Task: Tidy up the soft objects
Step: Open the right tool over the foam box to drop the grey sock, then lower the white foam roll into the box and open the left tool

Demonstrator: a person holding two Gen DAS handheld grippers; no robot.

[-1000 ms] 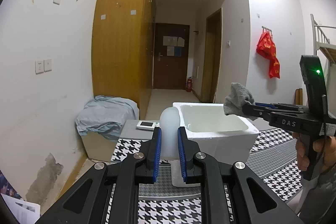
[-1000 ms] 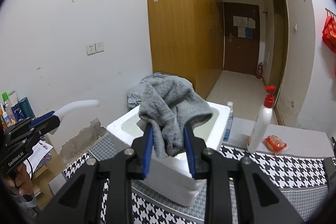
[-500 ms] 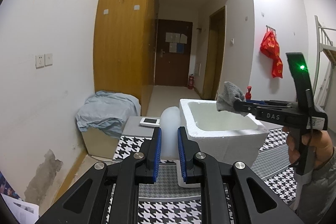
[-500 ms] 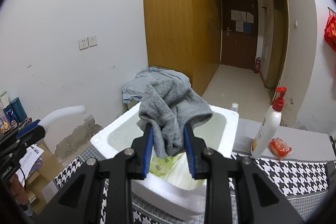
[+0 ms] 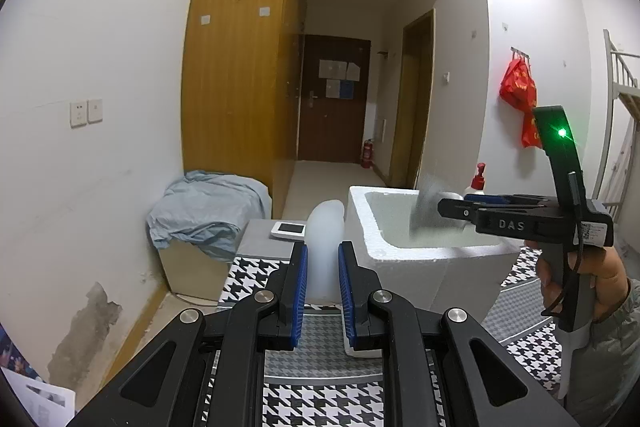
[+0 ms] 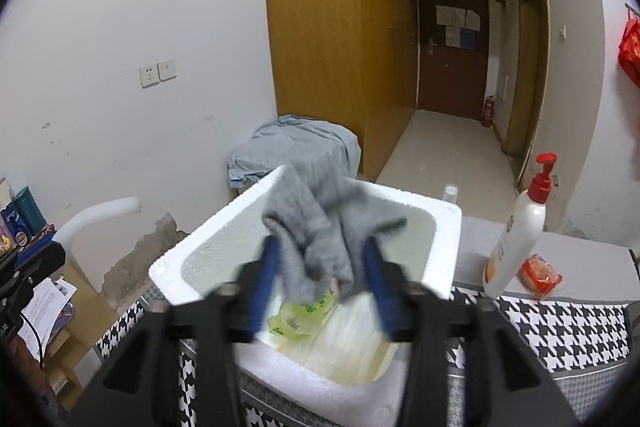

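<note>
Houndstooth cloth covers the worktop [image 6: 560, 323]. Nearest, the left gripper [image 5: 322, 291] clenches a white foam piece [image 5: 325, 247], waiting its turn. Beyond, the right gripper [image 6: 320, 283] fingers are spreading, releasing the grey sock [image 6: 324, 239] over the foam box [image 6: 448, 251].

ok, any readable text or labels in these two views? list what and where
"DAS": white letters on the side of the right gripper, seen from the left wrist view.
Sticker at the rear of that gripper's body: print too small to read.
Papers on the dark door: too small to read.
Pump bottle label: blurred, unreadable.
Green packet in the foam box: print blurred.
Red bag on the wall: gold markings, not legible.
</note>
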